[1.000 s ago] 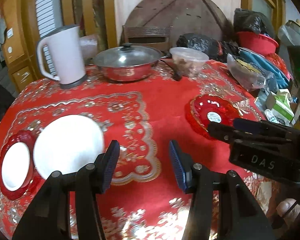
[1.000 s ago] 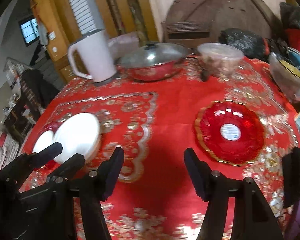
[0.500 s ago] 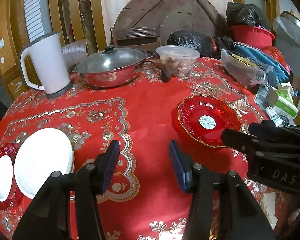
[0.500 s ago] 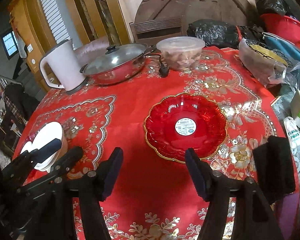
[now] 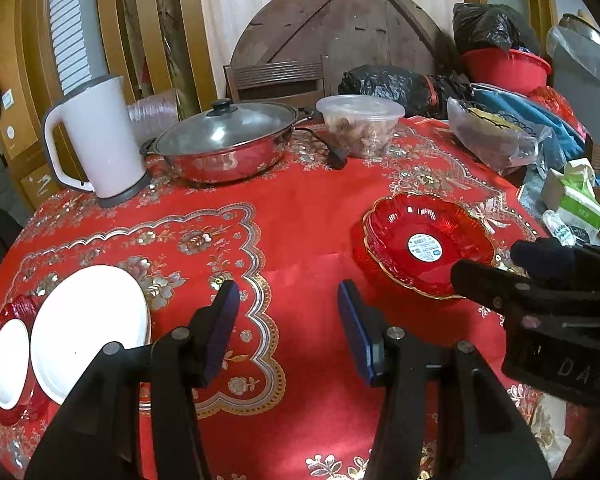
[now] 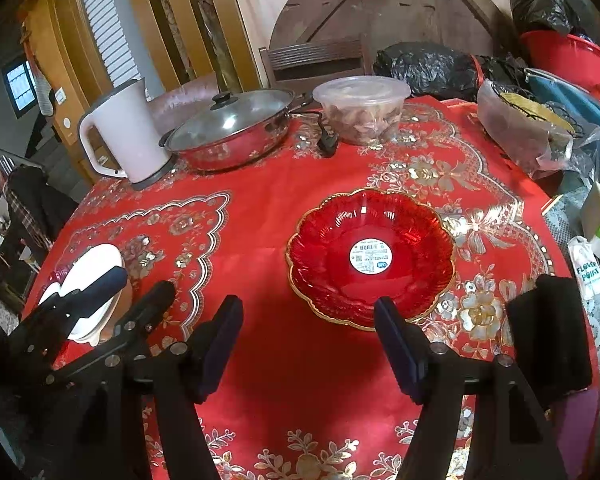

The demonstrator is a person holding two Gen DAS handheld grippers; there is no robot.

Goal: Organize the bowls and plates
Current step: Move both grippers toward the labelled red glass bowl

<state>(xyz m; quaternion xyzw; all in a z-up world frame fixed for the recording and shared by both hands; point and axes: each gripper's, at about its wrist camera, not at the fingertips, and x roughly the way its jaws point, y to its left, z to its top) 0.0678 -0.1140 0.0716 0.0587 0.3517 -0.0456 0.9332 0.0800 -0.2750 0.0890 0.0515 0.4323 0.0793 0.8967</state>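
With both over the red desk (image 6: 292, 380), right claw (image 6: 308, 344) has just been widening, empty — red bowl (image 6: 370, 256) just ahead; left claw (image 5: 286, 330) part-open, empty.

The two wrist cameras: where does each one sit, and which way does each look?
Left wrist: on the left gripper, looking down and forward at the white plate; the right gripper shows at right.
Right wrist: on the right gripper, jaws just opened wider and empty, facing the red scalloped dish; the left gripper shows at left.
Shared: dish, kettle, lidded pan.
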